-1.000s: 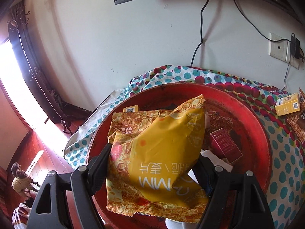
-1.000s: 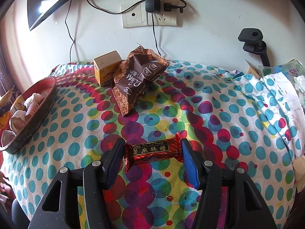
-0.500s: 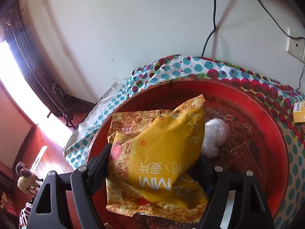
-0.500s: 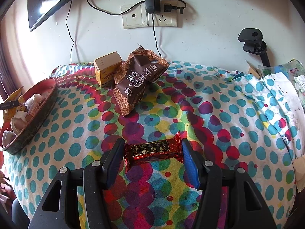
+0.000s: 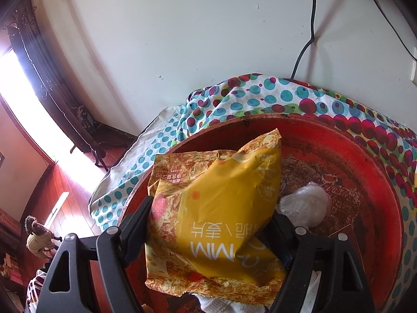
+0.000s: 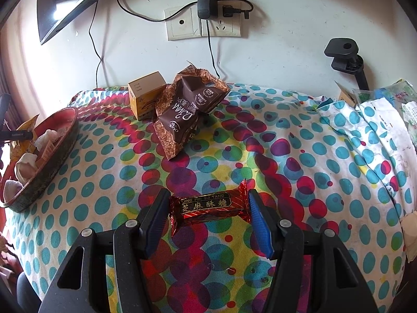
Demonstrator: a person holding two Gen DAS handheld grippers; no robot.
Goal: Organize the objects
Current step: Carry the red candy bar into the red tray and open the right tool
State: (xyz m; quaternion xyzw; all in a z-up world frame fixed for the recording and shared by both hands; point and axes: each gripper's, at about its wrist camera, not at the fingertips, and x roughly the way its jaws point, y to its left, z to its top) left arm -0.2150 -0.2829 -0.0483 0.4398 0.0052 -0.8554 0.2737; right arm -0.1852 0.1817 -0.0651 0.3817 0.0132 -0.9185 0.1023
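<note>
Left tongs (image 5: 211, 224) grip yellow bag (image 5: 221, 208)

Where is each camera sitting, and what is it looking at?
Left wrist: sits on the left gripper, looking down into the red tray; its fingers grip a yellow snack bag.
Right wrist: sits on the right gripper, looking across the dotted cloth to the wall; its fingers grip a red candy.
Shared: tray, yellow bag, cloth.
</note>
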